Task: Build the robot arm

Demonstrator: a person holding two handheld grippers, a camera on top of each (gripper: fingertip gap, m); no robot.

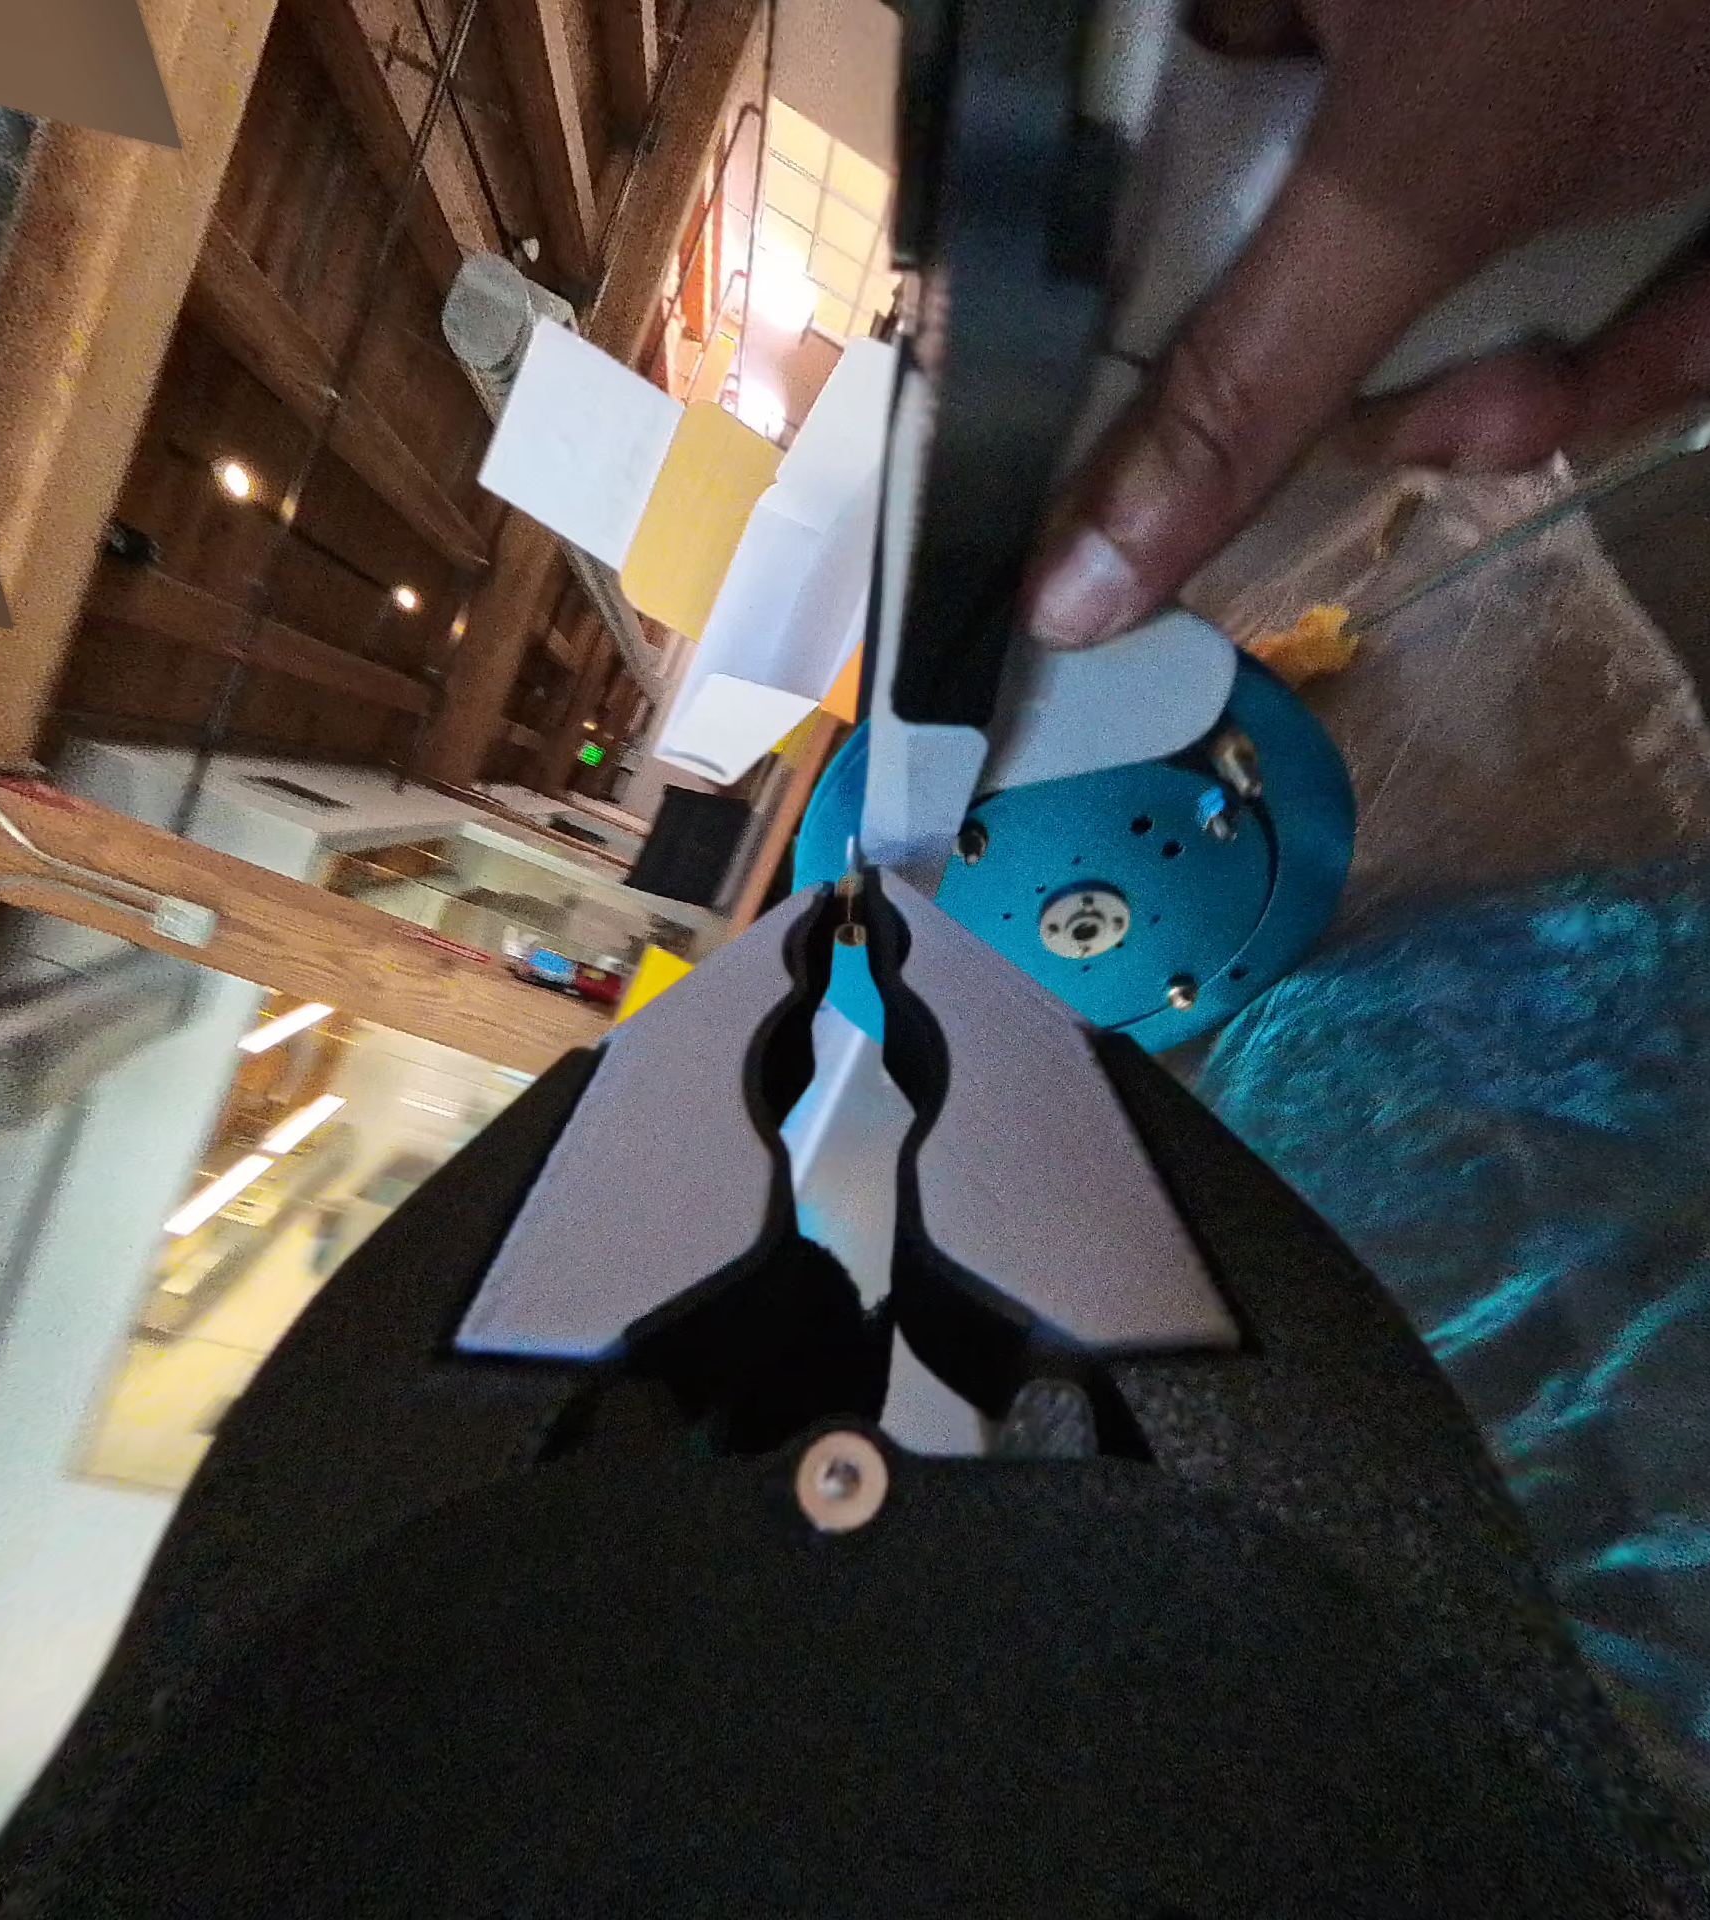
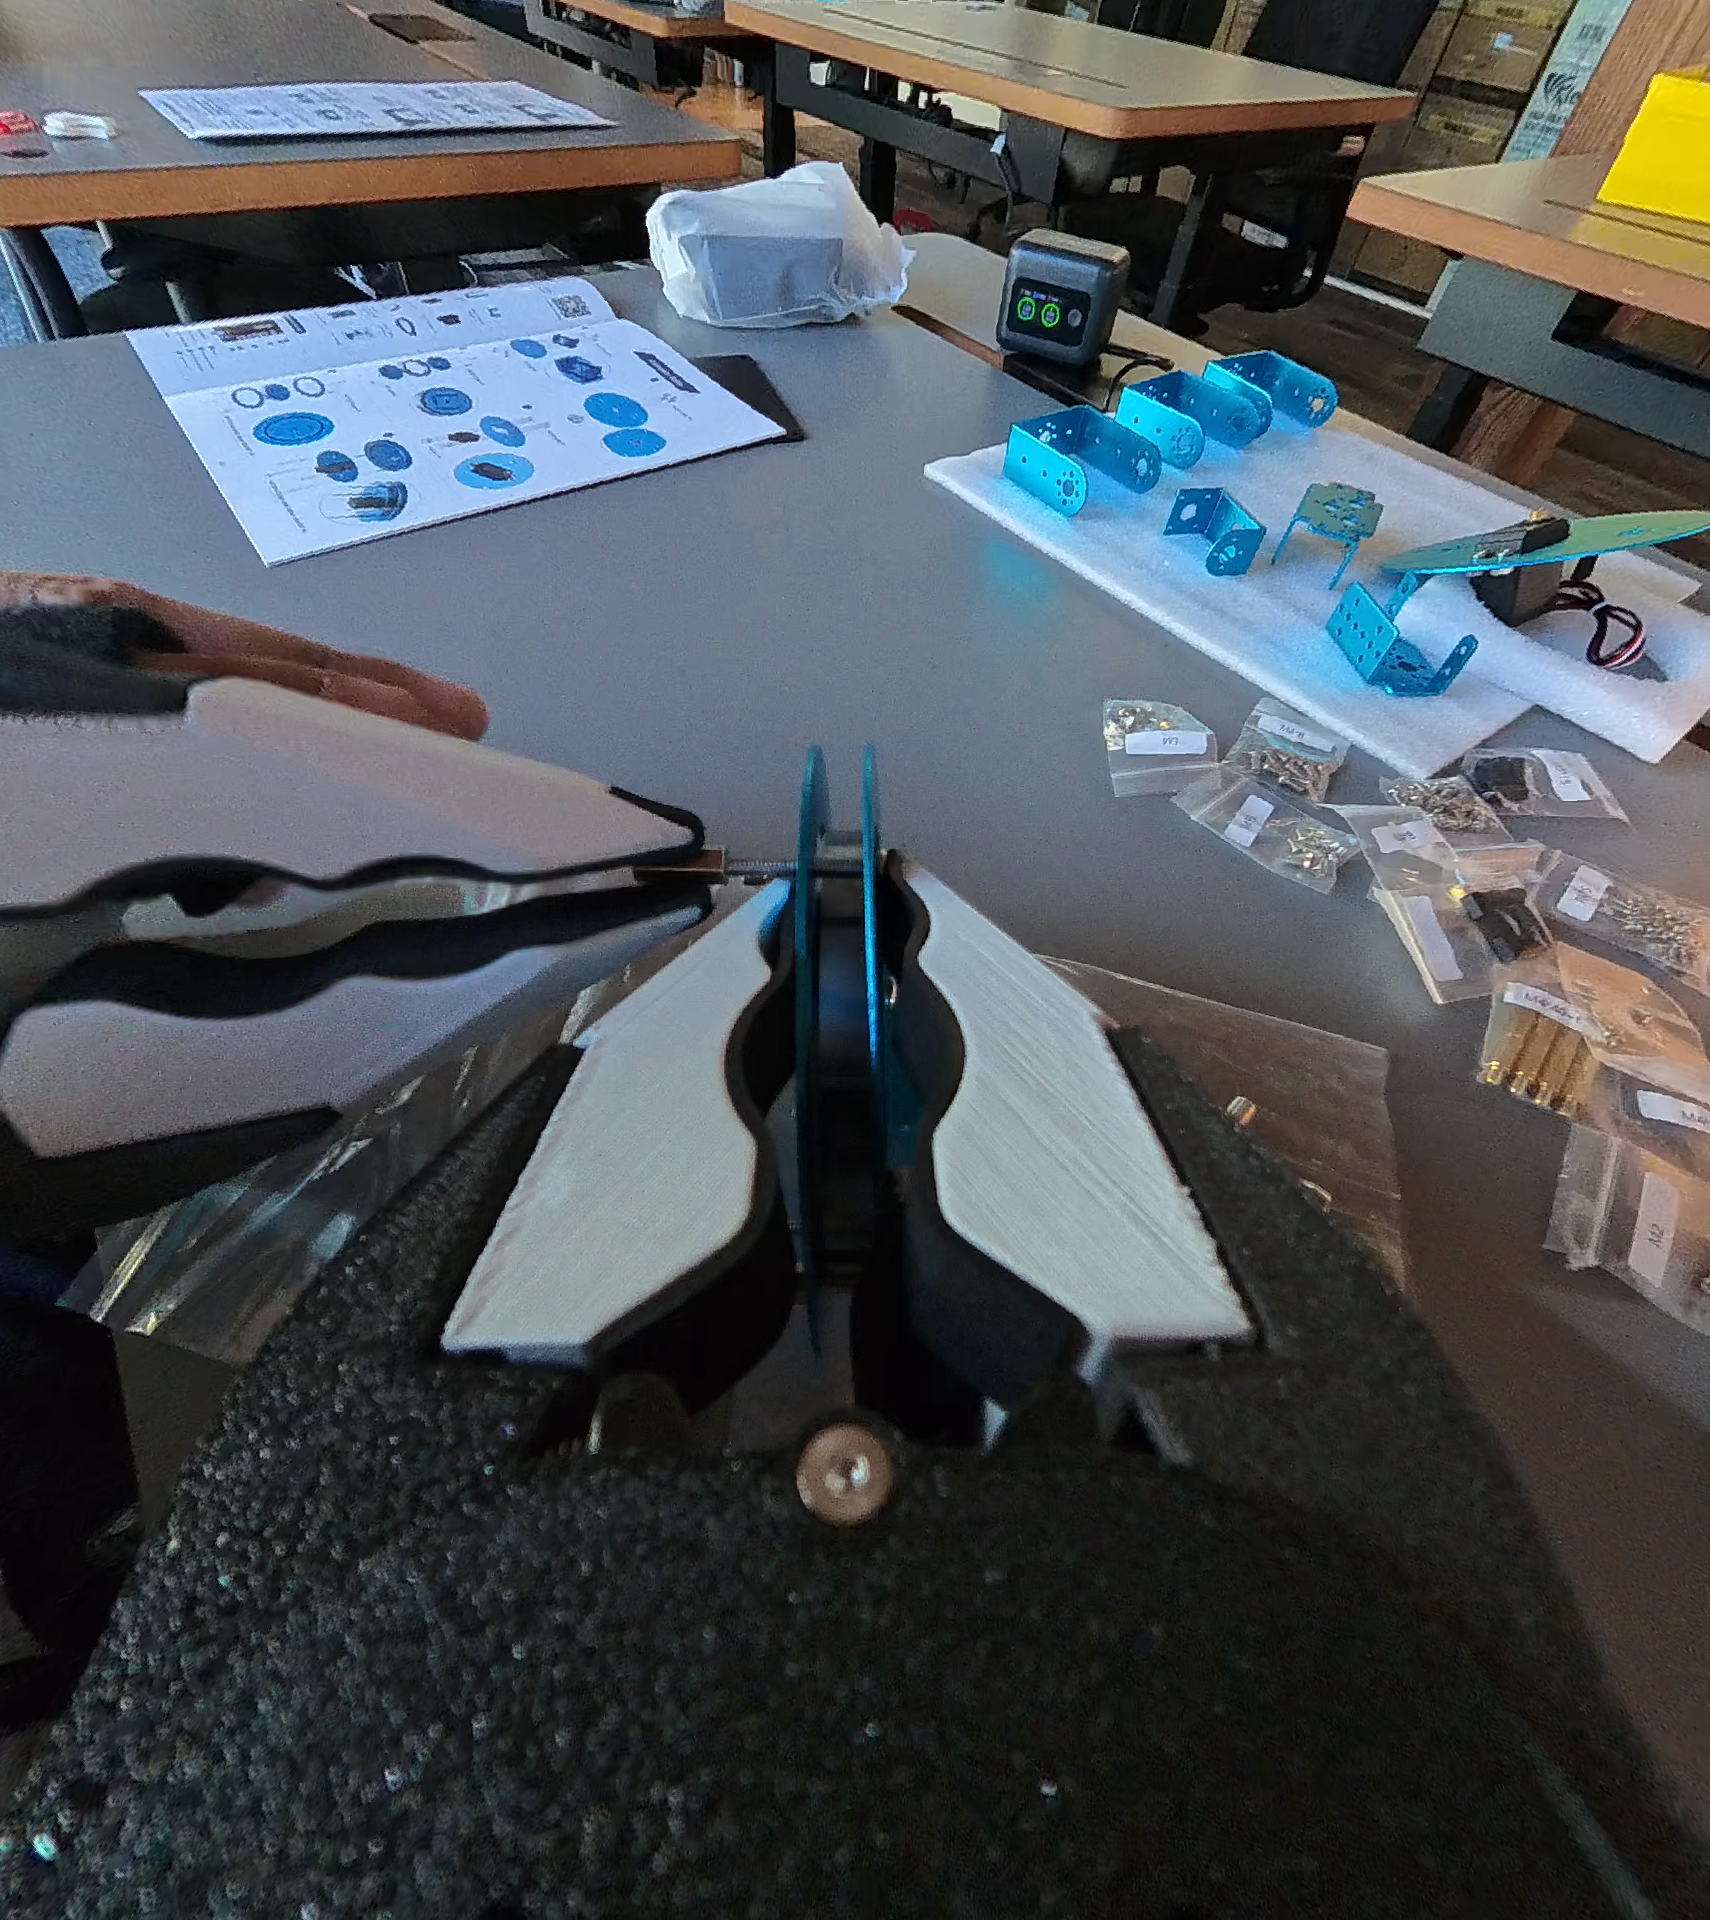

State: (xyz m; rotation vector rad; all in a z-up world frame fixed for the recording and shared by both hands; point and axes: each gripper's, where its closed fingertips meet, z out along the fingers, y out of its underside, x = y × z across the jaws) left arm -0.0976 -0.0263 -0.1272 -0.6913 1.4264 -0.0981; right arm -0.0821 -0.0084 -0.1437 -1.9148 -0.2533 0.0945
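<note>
Clamping the blue disc assy point(image 2: 838, 935) edge-on, the right gripper point(image 2: 838, 894) is holding it upright just above the grey table point(image 2: 622, 644). Left gripper point(image 1: 853, 891) is pinching a small brass standoff point(image 1: 847, 914) at its tips, its threaded end touching the disc's left face. Blue brackets point(image 2: 1079, 457) are sitting on white foam point(image 2: 1246, 613) w/ hardware bags point(image 2: 1266, 821) nearby; open manual point(image 2: 456, 416) is lying beyond.

Bare grey table point(image 2: 830, 644) lay open at my twelve o'clock. At two o'clock small parts bags point(image 2: 1453, 883) and a foam sheet point(image 2: 1246, 613) of blue brackets point(image 2: 1079, 457) blocked passage. At eleven o'clock an open booklet point(image 2: 446, 416) covered the table.
</note>
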